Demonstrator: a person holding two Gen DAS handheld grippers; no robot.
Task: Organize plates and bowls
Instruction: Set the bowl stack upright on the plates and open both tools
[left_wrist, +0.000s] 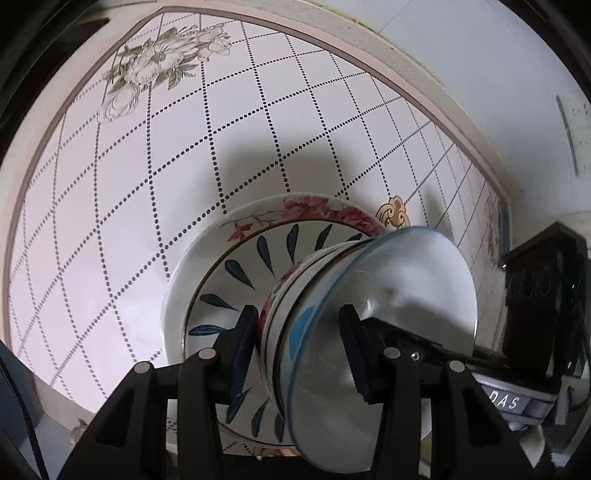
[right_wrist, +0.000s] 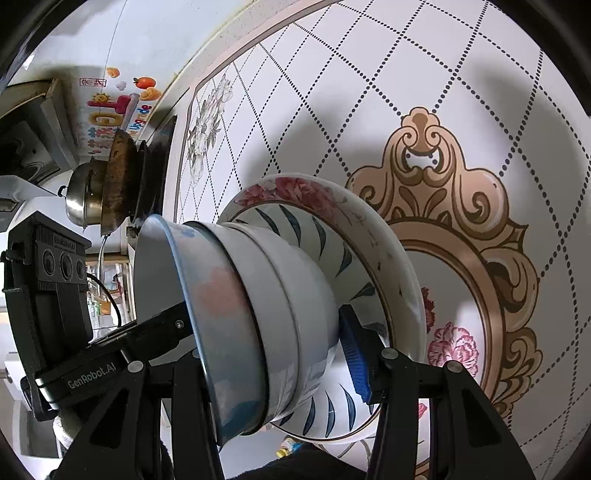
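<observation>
A stack of several nested bowls (left_wrist: 332, 314) sits on a blue-leaf plate (left_wrist: 236, 280), which lies on a larger red-flower plate (left_wrist: 306, 206) on the table. My left gripper (left_wrist: 299, 347) is shut on the bowl stack, one finger outside (left_wrist: 243, 343) and one inside the top blue-rimmed bowl (left_wrist: 354, 343). In the right wrist view my right gripper (right_wrist: 266, 339) grips the same bowl stack (right_wrist: 258, 306) from the opposite side, its right pad (right_wrist: 356, 354) against the bottom bowl, above the leaf plate (right_wrist: 332, 251) and flower plate (right_wrist: 388, 251). The left finger is hidden inside the bowl.
The table (left_wrist: 110, 221) has a white diamond-dotted cloth with floral prints and a beige ornament (right_wrist: 443, 173). A wall (left_wrist: 480, 74) lies beyond its edge. Pots and a wok (right_wrist: 110, 184) stand on a stove at the far left of the right wrist view.
</observation>
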